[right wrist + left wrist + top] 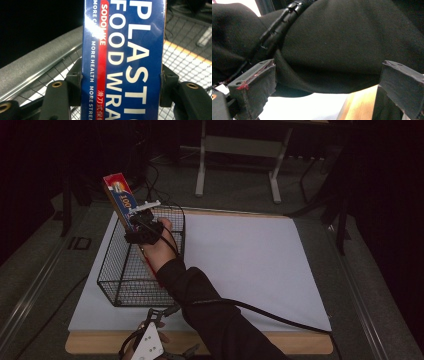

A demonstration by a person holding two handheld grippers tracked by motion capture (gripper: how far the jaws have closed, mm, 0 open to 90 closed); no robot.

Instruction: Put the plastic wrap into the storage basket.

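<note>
Blue-and-red plastic food wrap box (123, 60), pinched across its width by the right gripper (142, 227), is held tilted, one end raised over the far corner of the black wire basket (115, 292), probably so the long carton can pass the rim. Near the table's wooden front edge (280, 342), the left gripper (150, 342) waits with jaws apart and empty, the person's dark sleeve (342, 50) crossing before them.
</note>
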